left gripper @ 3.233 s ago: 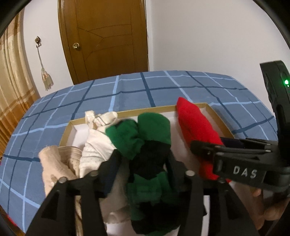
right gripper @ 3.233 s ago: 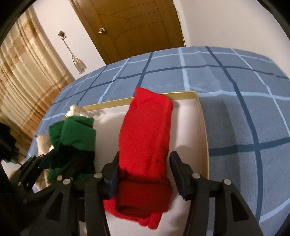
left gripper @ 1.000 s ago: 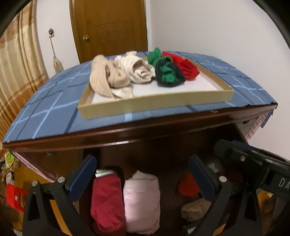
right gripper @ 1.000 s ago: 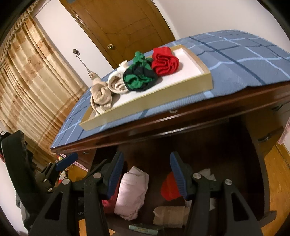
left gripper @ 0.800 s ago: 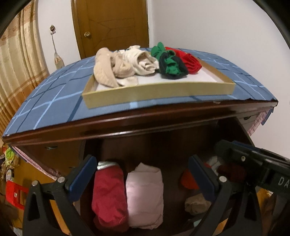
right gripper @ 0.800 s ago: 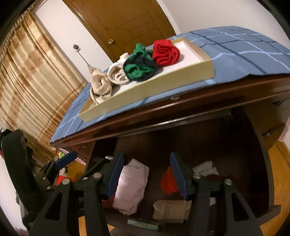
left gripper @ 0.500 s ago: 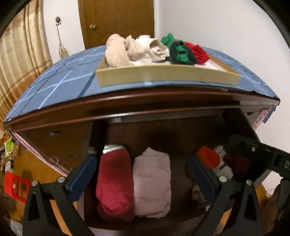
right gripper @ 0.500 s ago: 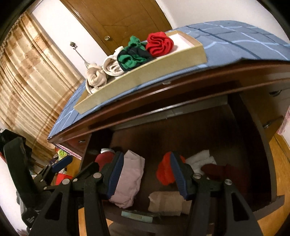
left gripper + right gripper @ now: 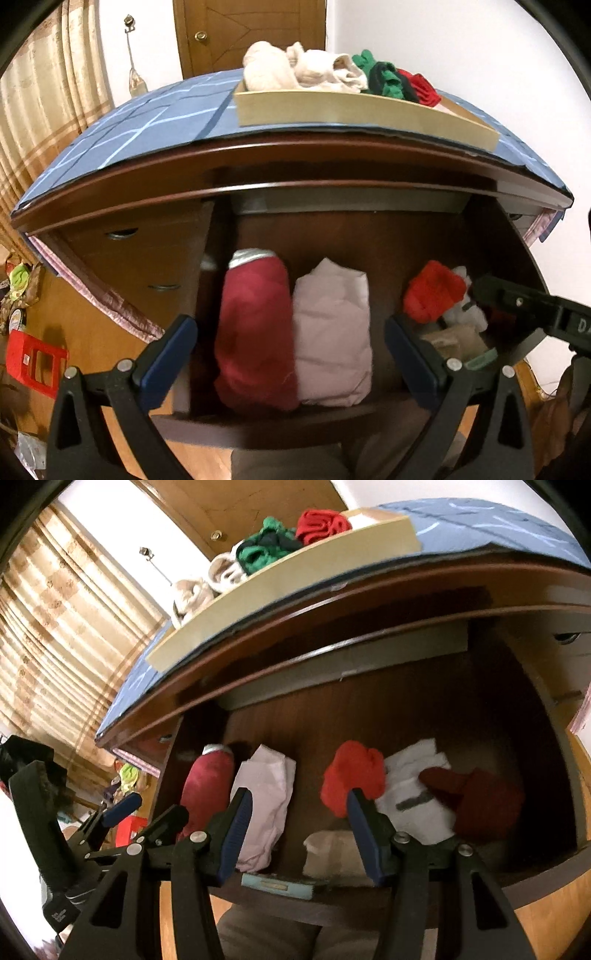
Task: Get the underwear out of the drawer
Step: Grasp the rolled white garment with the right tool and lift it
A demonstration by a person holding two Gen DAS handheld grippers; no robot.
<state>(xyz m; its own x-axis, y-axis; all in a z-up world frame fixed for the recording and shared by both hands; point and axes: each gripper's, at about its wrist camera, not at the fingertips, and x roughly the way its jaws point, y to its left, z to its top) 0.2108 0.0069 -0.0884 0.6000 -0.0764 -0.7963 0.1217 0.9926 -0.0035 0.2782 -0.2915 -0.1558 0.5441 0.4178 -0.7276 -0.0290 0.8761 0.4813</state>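
Open drawer in a dark wooden dresser, seen from above and in front. Inside it, folded underwear in a loose row: a dark red roll at the left, touching a pale pink fold just beside it; further right a bright red bundle, then a white piece with a maroon piece lying partly over its right side. Near the front edge, a beige fold and a small pale-green flat object – too small to identify.

Left gripper above the dark red roll and pink fold, blue-padded fingers spread wide, both pieces framed between them but none pressed. Right gripper over the middle of the drawer, fingers apart as well, bare drawer floor and the beige fold showing in the gap; right pad overlapping the bright red bundle in the picture, contact not clear. Nothing held by either.

On top of the dresser, a blue checked cloth and on it a shallow tan tray carrying more bundles – cream, off-white, green-and-black, red. Behind, a wooden door and striped curtains. At the bottom edge, a grey-brown trouser leg of the person.
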